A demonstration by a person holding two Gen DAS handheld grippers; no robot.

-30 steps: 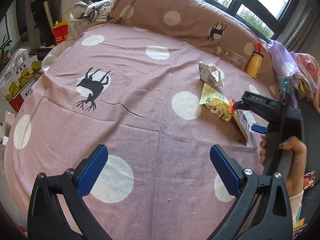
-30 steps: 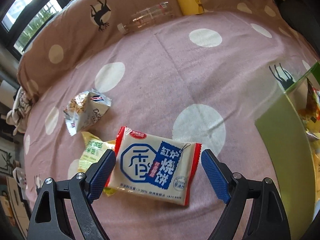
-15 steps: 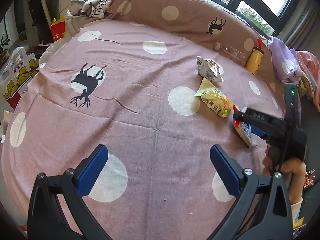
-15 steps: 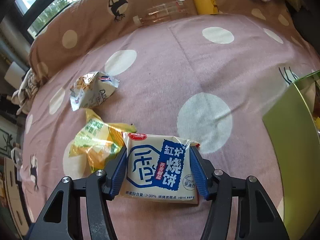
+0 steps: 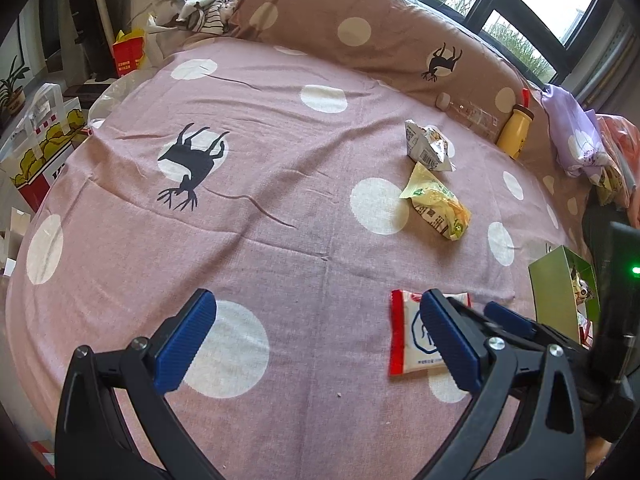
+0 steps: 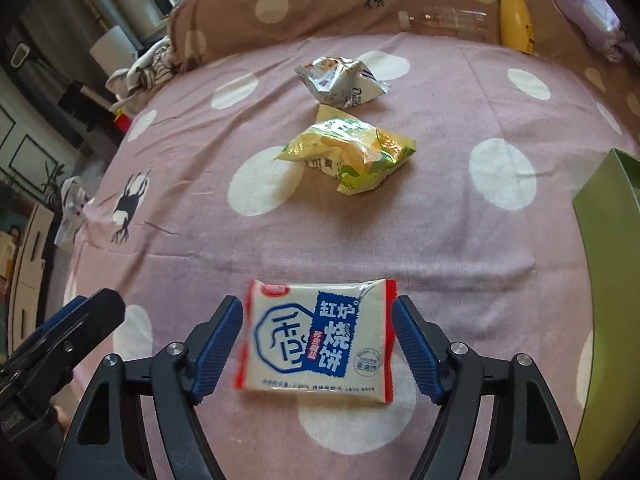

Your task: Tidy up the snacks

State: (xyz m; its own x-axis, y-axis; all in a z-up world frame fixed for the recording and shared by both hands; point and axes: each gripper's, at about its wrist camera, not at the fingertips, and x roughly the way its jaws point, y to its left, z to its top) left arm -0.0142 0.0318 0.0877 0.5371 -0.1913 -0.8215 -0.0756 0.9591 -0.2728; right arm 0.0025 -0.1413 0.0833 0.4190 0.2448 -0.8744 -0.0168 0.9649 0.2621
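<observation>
A white snack packet [image 6: 316, 340] with red ends and blue lettering lies flat on the pink dotted bedspread [image 6: 400, 220]. My right gripper [image 6: 316, 308] straddles it; its jaws are opening, and small gaps show between the pads and the packet's ends. In the left wrist view the same packet [image 5: 404, 336] shows partly behind my left gripper's right finger, with one of the right gripper's blue fingers [image 5: 508, 316] beside it. My left gripper [image 5: 316, 312] hangs open over the bedspread and holds nothing. Farther up lie a yellow-green packet [image 6: 352, 152] and a crumpled silver packet [image 6: 340, 80].
A green box [image 6: 600, 240] holding snacks stands at the right, close to the white packet. A yellow bottle [image 6: 514, 16] and a clear bottle [image 6: 444, 20] lie against the brown dotted bolster [image 5: 360, 40]. Paper bags and clutter sit off the bed's left edge.
The right gripper shut on the white packet, carried it away from the yellow-green packet toward the near side by the green box, and has let go. The left gripper stayed put.
</observation>
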